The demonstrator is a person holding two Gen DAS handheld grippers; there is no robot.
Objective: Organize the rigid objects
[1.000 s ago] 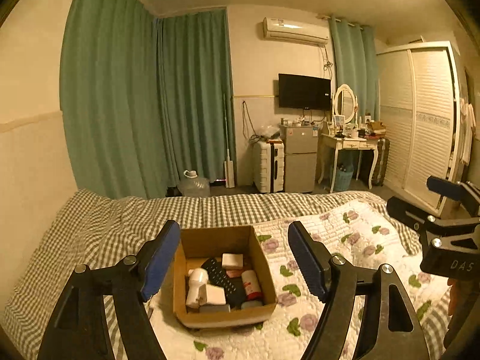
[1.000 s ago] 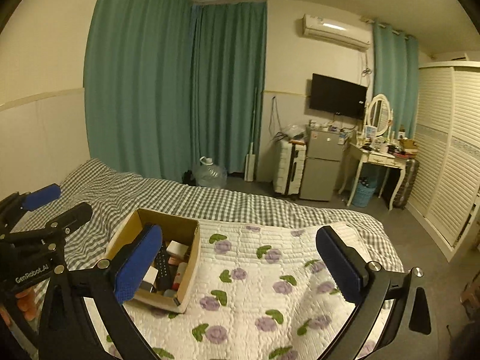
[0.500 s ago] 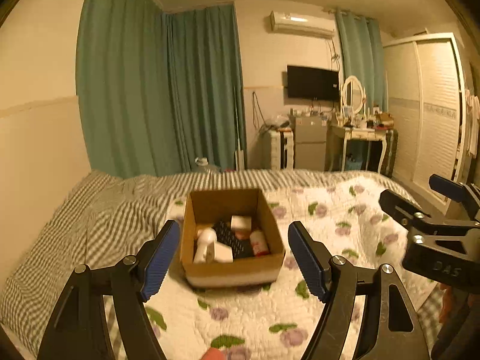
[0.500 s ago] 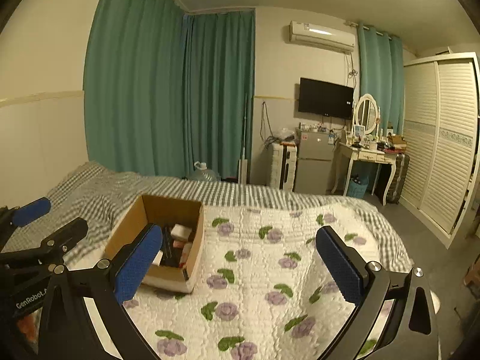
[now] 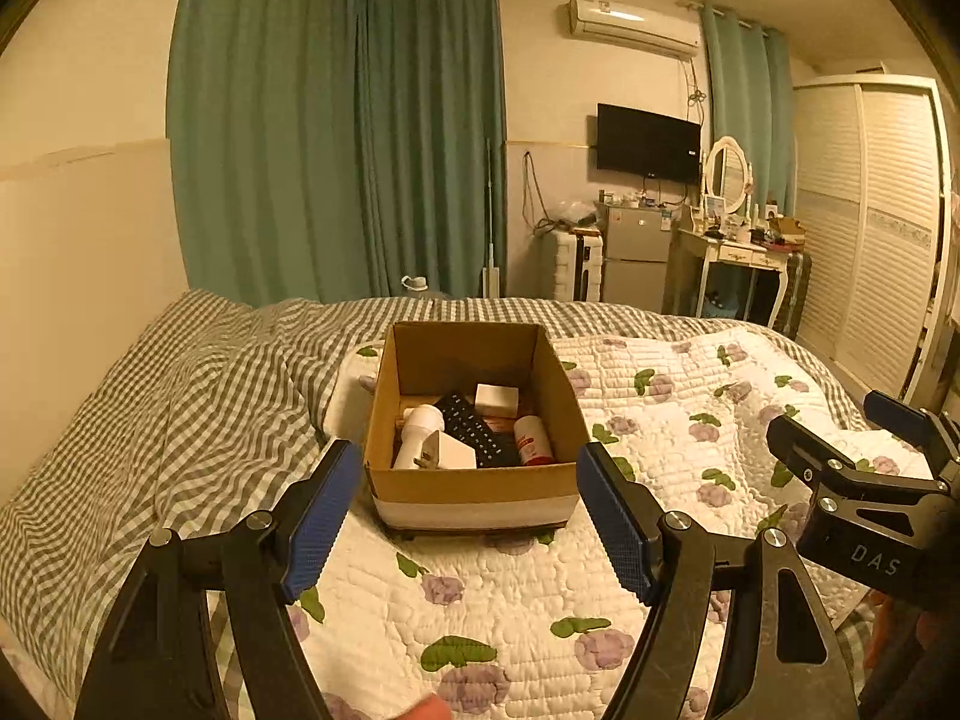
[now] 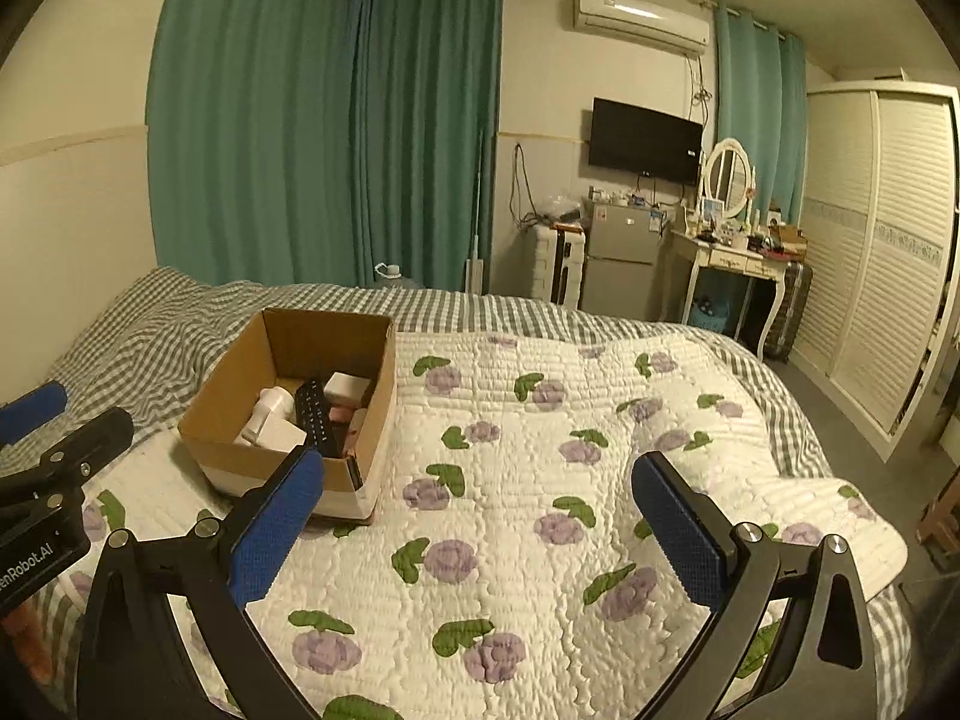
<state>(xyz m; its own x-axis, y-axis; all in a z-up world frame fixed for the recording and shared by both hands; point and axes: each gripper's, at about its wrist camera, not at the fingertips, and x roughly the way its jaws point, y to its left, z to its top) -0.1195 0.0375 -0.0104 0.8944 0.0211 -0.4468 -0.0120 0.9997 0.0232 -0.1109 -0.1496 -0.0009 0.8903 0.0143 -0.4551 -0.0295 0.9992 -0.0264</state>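
Note:
An open cardboard box [image 5: 474,489] [image 6: 231,387] sits on the flowered quilt. Inside lie a black remote [image 5: 474,432] [image 6: 315,414], a white charger block [image 5: 450,453], a white bottle [image 5: 417,429], a small white box [image 5: 497,399] and a red-labelled bottle [image 5: 533,438]. My left gripper [image 5: 474,510] is open just short of the box's near wall, its blue pads either side of the box, holding nothing. My right gripper [image 6: 480,516] is open and empty above the quilt to the right of the box. Each gripper also shows at the edge of the other's view.
The flowered quilt [image 6: 540,480] covers the bed over a grey checked sheet [image 5: 150,420]. Green curtains [image 5: 336,138] hang behind. A small fridge [image 5: 636,258], dressing table [image 5: 738,252], wall TV [image 5: 648,135] and white wardrobe [image 5: 876,228] stand past the bed's far side. A fingertip [image 5: 429,708] shows at the bottom.
Both grippers have dropped lower and come closer to the box, which now looks larger and nearer the left gripper's pads. Jaws stayed open throughout.

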